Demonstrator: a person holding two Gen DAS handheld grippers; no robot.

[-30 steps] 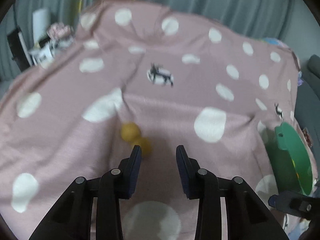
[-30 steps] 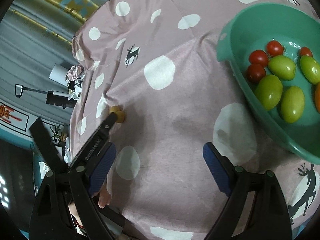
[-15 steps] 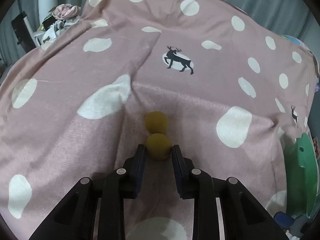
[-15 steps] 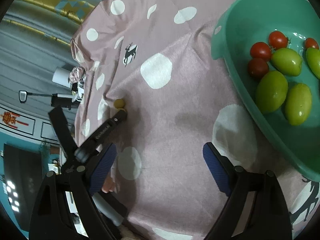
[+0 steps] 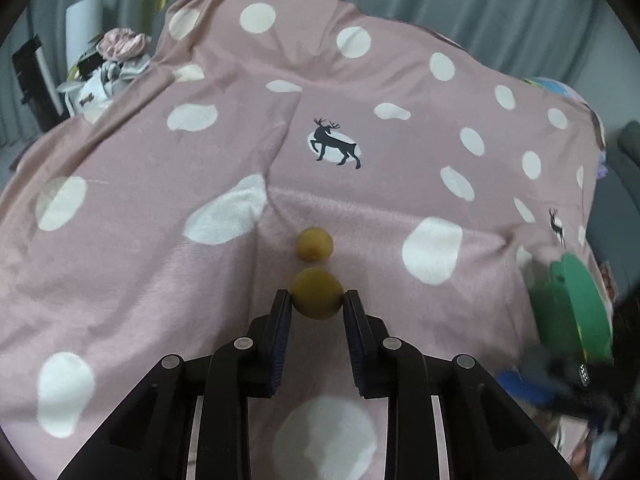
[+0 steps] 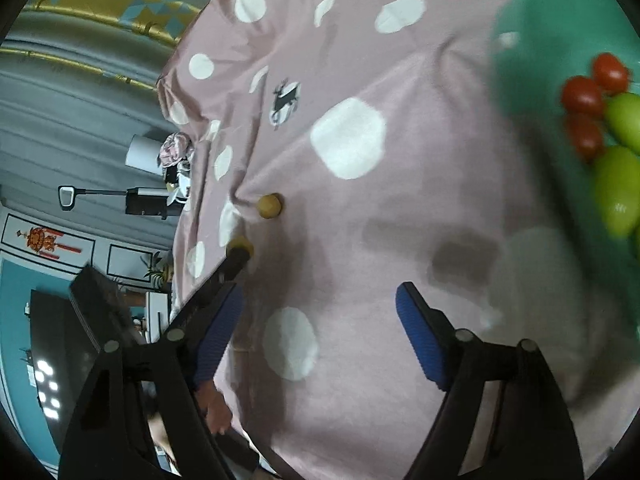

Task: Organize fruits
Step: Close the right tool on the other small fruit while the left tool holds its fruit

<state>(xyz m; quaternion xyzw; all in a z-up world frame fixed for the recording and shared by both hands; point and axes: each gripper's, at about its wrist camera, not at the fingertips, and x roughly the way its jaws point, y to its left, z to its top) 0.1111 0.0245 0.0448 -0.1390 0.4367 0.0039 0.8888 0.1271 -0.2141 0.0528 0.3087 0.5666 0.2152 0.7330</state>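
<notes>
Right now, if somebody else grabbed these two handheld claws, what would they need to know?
Left gripper: jaws shut on the near yellow fruit, on or just above the pink cloth.
Right gripper: open, empty, above the cloth.
Second yellow fruit lies just beyond the held one.
Green bowl, to the right, already holds red and green fruits.
Left: carry both yellow fruits to the bowl.

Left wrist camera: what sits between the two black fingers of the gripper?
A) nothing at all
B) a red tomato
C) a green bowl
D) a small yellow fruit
D: the left gripper is closed on a small yellow fruit, both pads touching its sides, while a second yellow fruit lies just beyond it on the pink cloth.
</notes>
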